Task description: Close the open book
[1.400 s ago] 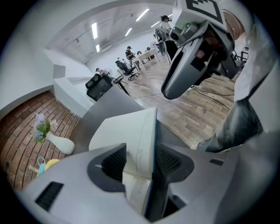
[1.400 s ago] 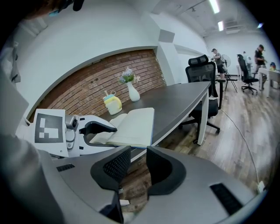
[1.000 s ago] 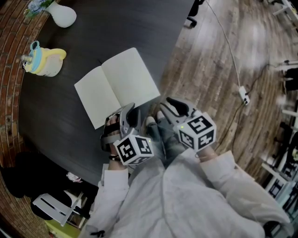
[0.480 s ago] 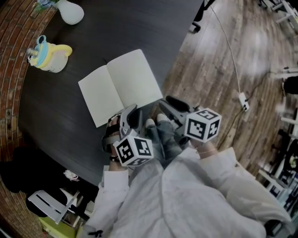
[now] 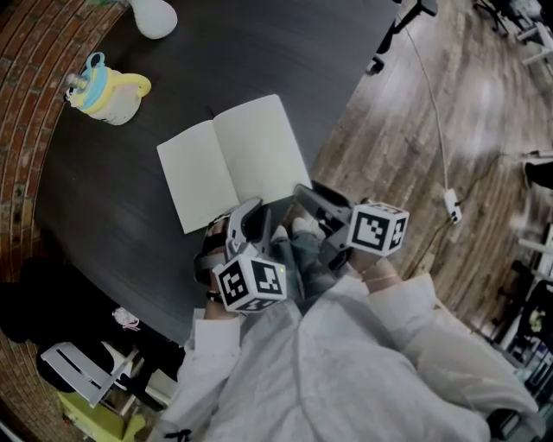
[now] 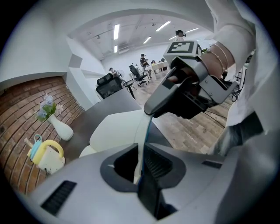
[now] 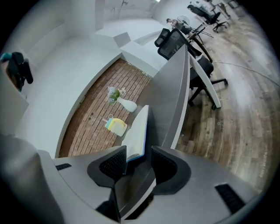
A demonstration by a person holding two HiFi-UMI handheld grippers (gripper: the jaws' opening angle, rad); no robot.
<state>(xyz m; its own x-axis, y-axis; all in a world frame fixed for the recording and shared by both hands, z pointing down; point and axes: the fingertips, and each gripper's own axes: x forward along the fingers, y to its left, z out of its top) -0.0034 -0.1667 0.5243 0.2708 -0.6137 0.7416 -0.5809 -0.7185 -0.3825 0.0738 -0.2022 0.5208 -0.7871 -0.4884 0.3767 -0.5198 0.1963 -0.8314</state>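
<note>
left fingers (image 6: pixel 158 165) clenched on the open book (image 5: pixel 233 160), right fingers (image 7: pixel 164 168) released astride its edge, both advanced

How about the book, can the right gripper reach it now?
Probably yes. One corner of the book lies between the open jaws of the right gripper, and nothing stands in the way.

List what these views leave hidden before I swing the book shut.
Near edge of the book: head view, covered by the left gripper and right gripper.
Page count between the left gripper's jaws: left gripper view, the sheet shows edge-on.
Cover of the book: every view, beneath the blank pages.
Top of the vase: head view, cut off by the top edge.
The people at far desks: left gripper view, too small.
</note>
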